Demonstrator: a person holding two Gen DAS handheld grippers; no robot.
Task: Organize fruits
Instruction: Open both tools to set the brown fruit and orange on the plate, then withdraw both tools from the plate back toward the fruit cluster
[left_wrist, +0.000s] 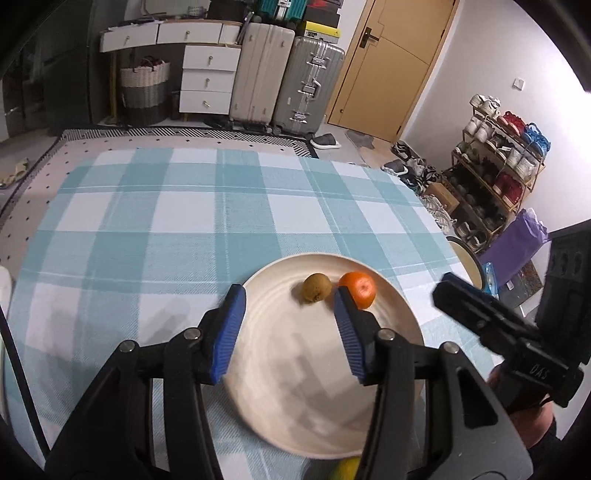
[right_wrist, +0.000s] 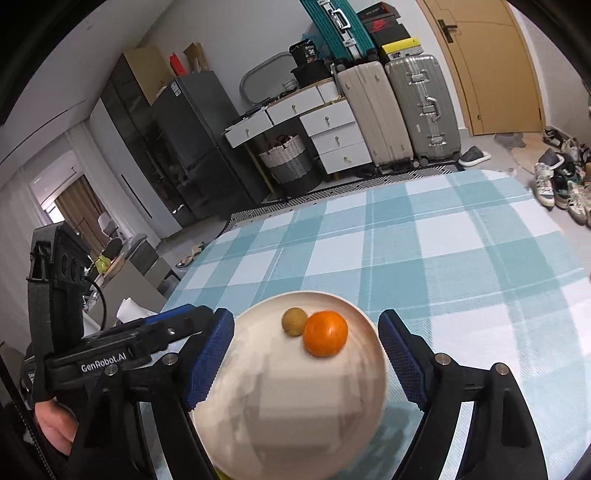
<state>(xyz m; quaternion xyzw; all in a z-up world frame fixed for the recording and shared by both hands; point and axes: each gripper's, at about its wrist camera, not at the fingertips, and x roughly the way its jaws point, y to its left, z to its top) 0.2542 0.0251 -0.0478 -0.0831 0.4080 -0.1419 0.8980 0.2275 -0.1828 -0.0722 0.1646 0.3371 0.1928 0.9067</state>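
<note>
- A cream plate (left_wrist: 280, 387) rests on the checked surface (left_wrist: 166, 221); suitcases (left_wrist: 288, 81) stand beyond.
- Kiwi (left_wrist: 317, 287) and orange (left_wrist: 357, 289) touch on the plate, ahead of the fingers.
- Left gripper (left_wrist: 290, 334) and right gripper (right_wrist: 306, 363) fingers are spread, holding nothing.

We see a cream plate (left_wrist: 280, 406) on the checked cloth, near its front edge. On the plate's far part lie a brown kiwi (left_wrist: 317, 287) and a round orange (left_wrist: 359, 289), side by side and about touching, the kiwi left, the orange right, stem dimple up.
</note>
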